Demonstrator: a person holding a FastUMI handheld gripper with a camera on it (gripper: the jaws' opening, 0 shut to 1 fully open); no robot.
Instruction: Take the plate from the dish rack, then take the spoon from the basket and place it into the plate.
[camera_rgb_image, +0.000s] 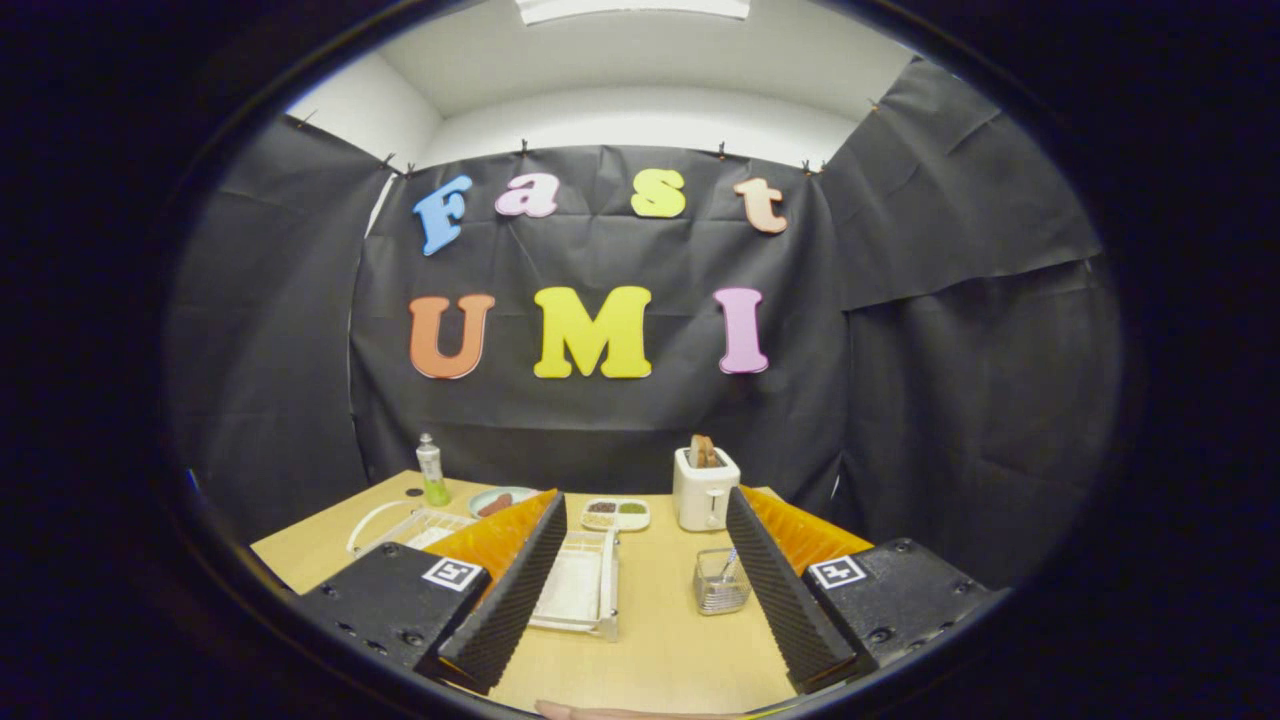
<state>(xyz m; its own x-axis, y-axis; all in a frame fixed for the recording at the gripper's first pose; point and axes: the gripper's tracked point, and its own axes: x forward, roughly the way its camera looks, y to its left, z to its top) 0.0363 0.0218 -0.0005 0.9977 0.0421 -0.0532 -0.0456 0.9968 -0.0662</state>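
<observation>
My gripper (645, 498) is held above the near part of a wooden table (660, 640), open wide with nothing between its fingers. A small wire mesh basket (720, 582) stands on the table just inside the right finger, and a spoon handle (731, 562) sticks up out of it. Beyond the left finger sits a white wire dish rack (415, 527); a curved white plate rim (362, 522) shows at its left side, and the finger hides the rest. A white rectangular tray (575, 588) lies between the fingers, close to the left one.
At the back of the table stand a white toaster (705, 490) holding bread, a divided dish (616, 514) of food, a green plate (500, 500) with a sausage and a small bottle (432, 470). Black cloth walls close in the table. A bit of a hand (590, 711) shows below the fingers.
</observation>
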